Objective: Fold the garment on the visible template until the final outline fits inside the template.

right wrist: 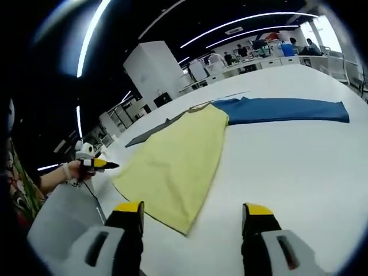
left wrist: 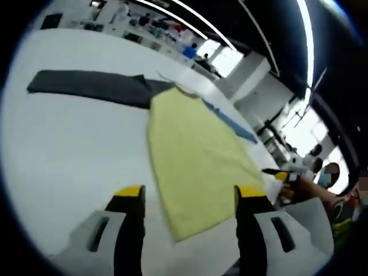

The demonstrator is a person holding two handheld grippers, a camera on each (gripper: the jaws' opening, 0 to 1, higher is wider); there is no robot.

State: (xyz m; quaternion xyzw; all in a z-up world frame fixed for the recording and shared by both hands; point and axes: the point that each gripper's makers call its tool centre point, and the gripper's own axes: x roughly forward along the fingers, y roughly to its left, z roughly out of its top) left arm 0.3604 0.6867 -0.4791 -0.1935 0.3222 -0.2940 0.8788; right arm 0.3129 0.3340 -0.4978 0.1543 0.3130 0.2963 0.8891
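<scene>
- My left gripper (left wrist: 188, 198) has its 2 yellow-tipped fingers (left wrist: 130, 195) spread wide apart, grasping nothing, hovering above the near end of the yellow garment (left wrist: 195, 155).
- My right gripper (right wrist: 193, 211) is likewise released, its fingers (right wrist: 257, 214) parted with nothing between them, just off the garment's near corner.
- In the left gripper view the other gripper (left wrist: 282, 175) comes in from the right at the garment's edge, held in a hand (left wrist: 313, 187).
- The yellow garment (right wrist: 175, 161) lies flat on the white tabletop (right wrist: 293, 167), folded into a long narrow shape running away from me.
- At its far end a dark grey cloth strip (left wrist: 92, 86) runs off to one side and a blue cloth strip (right wrist: 284, 109) to the other; the garment overlaps both where they meet.
- Beyond the tabletop (left wrist: 69, 155) I see benches with equipment, ceiling strip lights and bright windows.
</scene>
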